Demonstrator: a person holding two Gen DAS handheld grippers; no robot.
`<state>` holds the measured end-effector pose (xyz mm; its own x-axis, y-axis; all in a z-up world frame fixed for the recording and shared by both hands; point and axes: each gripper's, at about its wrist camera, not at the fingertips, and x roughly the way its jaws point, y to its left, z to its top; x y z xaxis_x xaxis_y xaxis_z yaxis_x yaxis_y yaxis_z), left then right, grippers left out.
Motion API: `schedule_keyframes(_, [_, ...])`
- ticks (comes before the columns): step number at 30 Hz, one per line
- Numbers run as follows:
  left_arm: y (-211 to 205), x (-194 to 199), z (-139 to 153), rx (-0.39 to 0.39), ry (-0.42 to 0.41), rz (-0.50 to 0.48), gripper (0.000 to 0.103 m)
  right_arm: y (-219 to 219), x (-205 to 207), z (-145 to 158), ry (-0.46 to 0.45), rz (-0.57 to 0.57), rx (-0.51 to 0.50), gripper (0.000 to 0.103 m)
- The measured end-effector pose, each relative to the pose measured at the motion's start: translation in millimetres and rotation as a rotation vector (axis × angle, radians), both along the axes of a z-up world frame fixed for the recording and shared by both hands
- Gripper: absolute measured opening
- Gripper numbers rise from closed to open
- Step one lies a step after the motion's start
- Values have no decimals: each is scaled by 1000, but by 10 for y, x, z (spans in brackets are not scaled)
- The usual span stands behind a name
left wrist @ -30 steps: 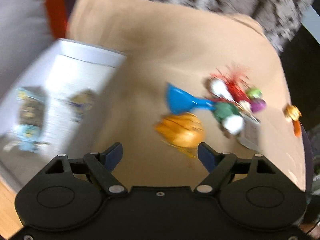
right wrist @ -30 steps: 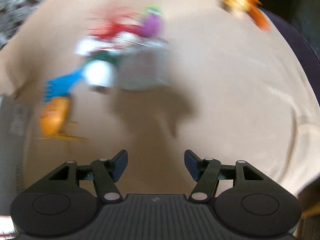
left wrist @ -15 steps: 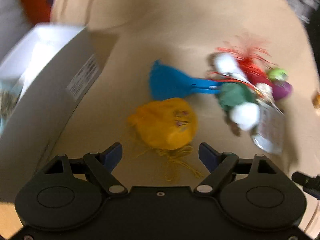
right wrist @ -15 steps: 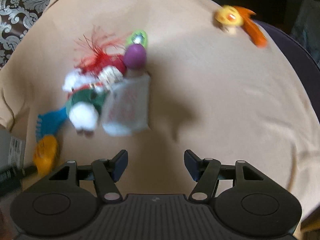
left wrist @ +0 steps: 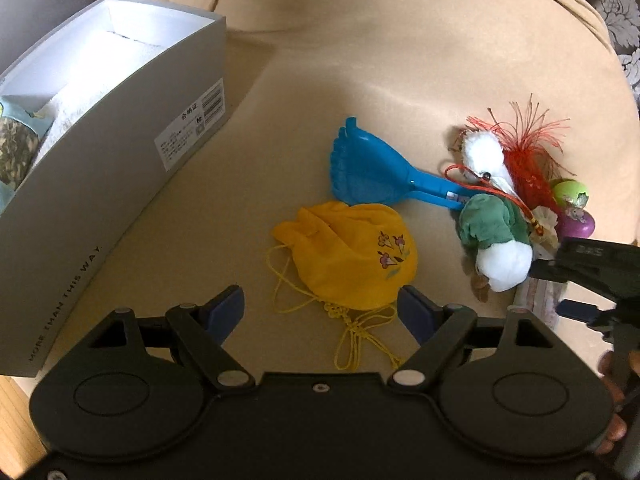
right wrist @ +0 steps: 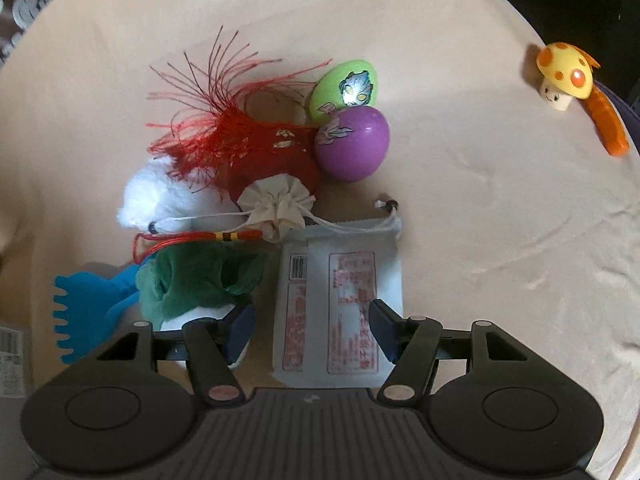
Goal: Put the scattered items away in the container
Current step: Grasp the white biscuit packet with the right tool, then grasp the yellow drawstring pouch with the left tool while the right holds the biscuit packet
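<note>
My left gripper is open and points down at a yellow drawstring pouch, which lies just ahead between its fingers, untouched. The grey box with a white inside stands to its left. My right gripper is open over a white packet with red print, which lies between its fingers. Beside the packet lie a plush toy in a green shirt, a red tasselled pouch, a small white bag, a green egg, a purple egg and a blue foot-shaped scoop.
A yellow mushroom toy with an orange piece lies far right near the edge of the beige cloth. The box holds a white towel and a camouflage item. The right gripper shows at the left view's right edge.
My left gripper has sunk closer to the yellow pouch, which now lies between its fingers. My right gripper has slid across to the pile, bringing the white packet between its fingers.
</note>
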<state>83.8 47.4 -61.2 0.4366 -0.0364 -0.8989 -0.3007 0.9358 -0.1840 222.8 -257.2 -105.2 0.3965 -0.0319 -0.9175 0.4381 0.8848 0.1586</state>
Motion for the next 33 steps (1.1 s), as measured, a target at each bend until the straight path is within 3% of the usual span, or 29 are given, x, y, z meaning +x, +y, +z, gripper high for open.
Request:
schedule_keyframes(2, [-1,-12,-5,-3,4,-5,80,60,68,-29,17,18,-41,70])
schedule_keyframes(7, [7,17,-23,-6,4,0,80,136,179,-82,62,10,-175,72])
schedule_keyframes(8, [7,28,-33,-10,5,1,80,110,183,-109,70,1,-171,76])
schedule_keyframes(15, [23,58,-66,-20,10,-1,80,-65,53,-234,63,-25,-67,74])
schedule_keyframes(22, [264,126,-122,-57,31,76,80,87,-706,-220,116,60,-13,75])
schedule_keyframes(28, [397,157,-160,-68,24,144,80,144,-1448,-220,95,36,57,75])
schedule_keyframes(33, [98,251,-148,20,-22,20,81,135,-1677,-219,53,-2,87,75])
